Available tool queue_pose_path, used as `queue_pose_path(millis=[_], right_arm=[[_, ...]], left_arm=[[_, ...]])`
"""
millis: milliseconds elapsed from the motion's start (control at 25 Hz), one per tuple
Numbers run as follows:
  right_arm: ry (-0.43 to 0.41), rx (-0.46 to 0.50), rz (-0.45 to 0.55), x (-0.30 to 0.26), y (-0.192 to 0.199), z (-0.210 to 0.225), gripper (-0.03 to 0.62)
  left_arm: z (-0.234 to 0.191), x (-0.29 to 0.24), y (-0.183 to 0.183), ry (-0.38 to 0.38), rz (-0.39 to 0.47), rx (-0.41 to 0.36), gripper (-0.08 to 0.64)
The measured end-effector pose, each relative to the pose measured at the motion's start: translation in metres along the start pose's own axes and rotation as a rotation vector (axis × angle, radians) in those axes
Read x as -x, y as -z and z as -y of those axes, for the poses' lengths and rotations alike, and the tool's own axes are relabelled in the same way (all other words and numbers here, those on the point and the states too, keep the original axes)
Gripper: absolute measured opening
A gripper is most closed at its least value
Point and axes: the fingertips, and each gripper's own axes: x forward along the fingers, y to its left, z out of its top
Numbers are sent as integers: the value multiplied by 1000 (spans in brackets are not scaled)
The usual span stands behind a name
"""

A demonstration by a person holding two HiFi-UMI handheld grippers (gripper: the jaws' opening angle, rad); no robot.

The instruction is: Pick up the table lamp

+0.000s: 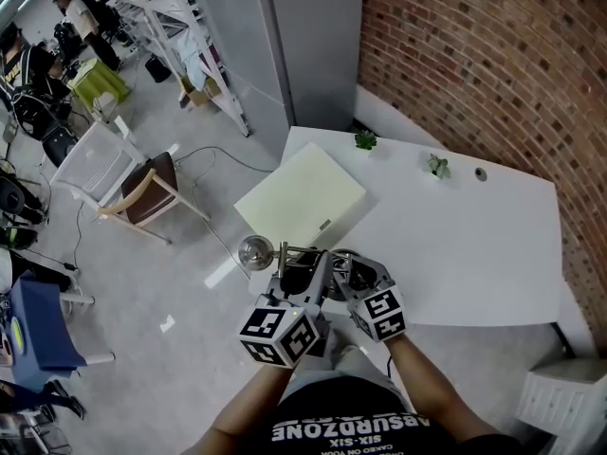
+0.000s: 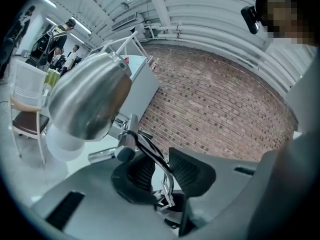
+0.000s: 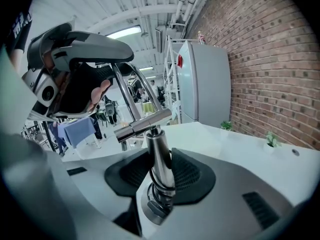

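The chrome table lamp [image 1: 256, 251] stands at the near edge of the white table [image 1: 455, 245], its round shade over the table's left edge. In the left gripper view the shade [image 2: 87, 101] looms large, and the lamp's thin arm with its black cable [image 2: 165, 176] runs between the jaws. My left gripper [image 2: 162, 176] [image 1: 300, 273] is open, with a gap showing beside the rod. My right gripper [image 3: 160, 171] [image 1: 347, 273] is shut on the lamp's thick upright post [image 3: 159, 154], a pad against each side.
A cream board [image 1: 302, 197] lies on the table just beyond the lamp. Two small plants [image 1: 365, 140] [image 1: 437, 166] stand near the brick wall [image 1: 493, 55]. A wooden chair [image 1: 147, 192] stands on the floor at left, and a grey cabinet [image 1: 285, 36] behind.
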Motion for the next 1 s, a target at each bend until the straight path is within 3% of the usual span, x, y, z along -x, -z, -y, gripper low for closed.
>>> queue_pose_path(millis=[1000], right_arm=[[58,-30,26,31,-11,4,127]], left_arm=[[32,4,-9,88,-13,-74,84]])
